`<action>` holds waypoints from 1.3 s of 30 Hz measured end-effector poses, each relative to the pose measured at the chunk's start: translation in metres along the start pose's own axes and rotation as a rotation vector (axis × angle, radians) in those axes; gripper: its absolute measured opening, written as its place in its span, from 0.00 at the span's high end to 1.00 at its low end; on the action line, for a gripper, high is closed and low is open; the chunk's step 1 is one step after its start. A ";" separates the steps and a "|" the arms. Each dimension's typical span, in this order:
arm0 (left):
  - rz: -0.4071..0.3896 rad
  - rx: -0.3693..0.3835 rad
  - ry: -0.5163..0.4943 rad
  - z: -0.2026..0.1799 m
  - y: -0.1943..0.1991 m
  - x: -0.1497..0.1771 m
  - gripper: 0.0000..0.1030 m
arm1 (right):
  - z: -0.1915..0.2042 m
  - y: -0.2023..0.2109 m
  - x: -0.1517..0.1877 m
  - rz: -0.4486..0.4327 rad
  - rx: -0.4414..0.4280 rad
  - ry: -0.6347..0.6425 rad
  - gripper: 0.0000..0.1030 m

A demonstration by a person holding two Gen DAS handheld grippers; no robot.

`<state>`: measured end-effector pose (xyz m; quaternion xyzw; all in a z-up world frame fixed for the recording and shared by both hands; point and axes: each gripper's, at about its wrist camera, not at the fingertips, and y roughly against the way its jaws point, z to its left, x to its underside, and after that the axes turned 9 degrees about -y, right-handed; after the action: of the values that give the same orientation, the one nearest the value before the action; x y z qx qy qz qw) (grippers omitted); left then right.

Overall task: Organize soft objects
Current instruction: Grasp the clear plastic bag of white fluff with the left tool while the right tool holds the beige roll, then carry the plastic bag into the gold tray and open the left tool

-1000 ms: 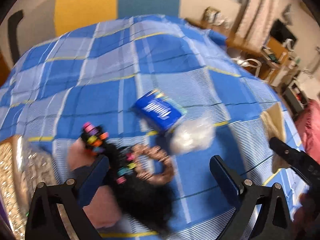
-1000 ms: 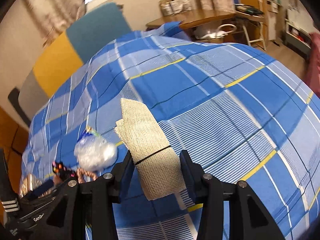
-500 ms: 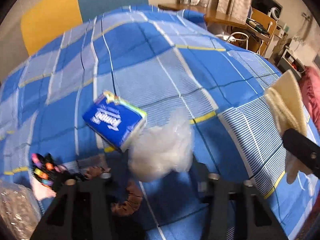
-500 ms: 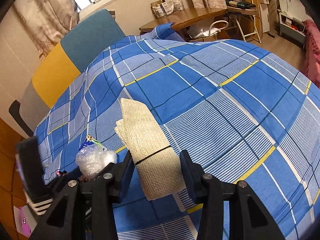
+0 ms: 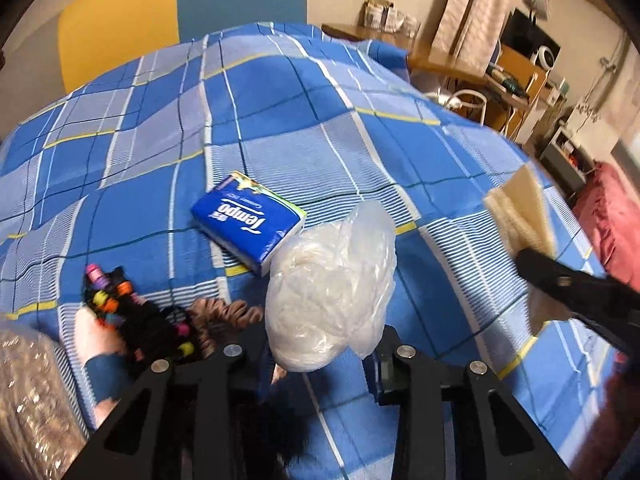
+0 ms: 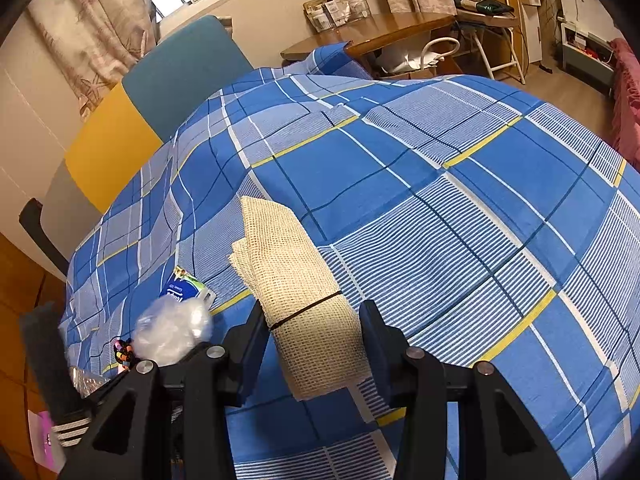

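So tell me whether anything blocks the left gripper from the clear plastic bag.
Nothing visible does. The clear plastic bag already sits between the left gripper fingers, lying on the blue plaid bedspread. The tissue pack touches its far side, not the approach.

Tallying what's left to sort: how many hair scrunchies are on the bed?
2. A black one with colourful beads lies near the bedspread's left edge; a brown one sits right beside it, partly behind the left tongs. More may be hidden.

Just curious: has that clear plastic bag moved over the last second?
Yes. The plastic bag now sits lifted in the left hand-held gripper, no longer lying beside the tissue pack.
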<state>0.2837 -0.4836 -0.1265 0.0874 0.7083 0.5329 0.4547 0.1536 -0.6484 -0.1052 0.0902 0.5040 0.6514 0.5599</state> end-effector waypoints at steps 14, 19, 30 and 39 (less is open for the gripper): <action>-0.135 0.104 0.065 0.024 0.115 0.044 0.65 | 0.005 -0.013 0.011 0.043 0.021 0.049 0.56; -0.179 0.144 0.094 0.040 0.158 0.068 0.65 | 0.012 -0.015 0.016 0.043 0.030 0.098 0.56; -0.308 0.118 0.162 0.095 0.250 0.128 0.65 | 0.030 -0.020 0.034 0.041 0.064 0.230 0.56; -0.354 0.014 0.279 0.181 0.318 0.199 0.64 | 0.027 -0.014 0.031 -0.008 0.074 0.225 0.56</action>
<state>0.1888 -0.1083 0.0258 -0.1096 0.7721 0.4470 0.4383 0.1699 -0.6095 -0.1170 0.0353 0.5877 0.6362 0.4986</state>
